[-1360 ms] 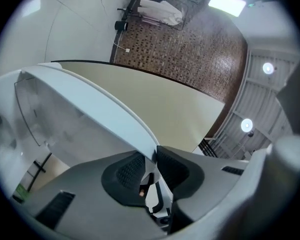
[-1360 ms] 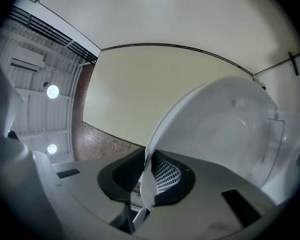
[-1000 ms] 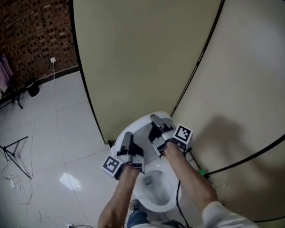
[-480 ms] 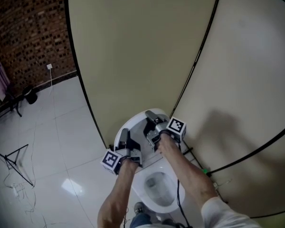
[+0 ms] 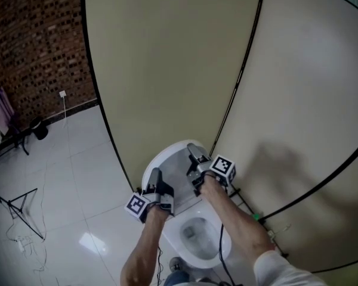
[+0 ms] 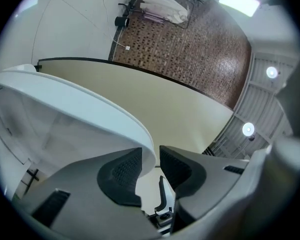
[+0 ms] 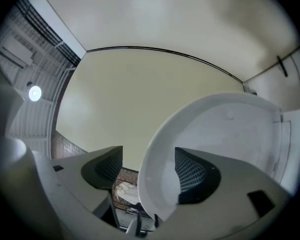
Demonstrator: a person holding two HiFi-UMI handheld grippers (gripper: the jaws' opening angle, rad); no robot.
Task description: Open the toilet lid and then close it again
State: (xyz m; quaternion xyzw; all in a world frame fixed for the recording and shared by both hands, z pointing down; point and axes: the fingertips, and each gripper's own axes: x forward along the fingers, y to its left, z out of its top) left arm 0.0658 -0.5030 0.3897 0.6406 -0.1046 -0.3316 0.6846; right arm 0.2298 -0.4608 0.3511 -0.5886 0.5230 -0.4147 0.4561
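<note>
Your floor [image 5: 77, 171] is glossy white tile, with one bright glare patch. The toilet [image 5: 191, 243] stands on it right below you, in the corner where the two beige partitions [image 5: 167, 70] come down to the tiles. Off to your left a black tripod [image 5: 9, 202] stands on the floor, loose cables [image 5: 25, 243] lying just beside it. Farther back, at the foot of the brick wall [image 5: 36, 40], sits a small dark thing [image 5: 39, 127] you cannot identify.
</note>
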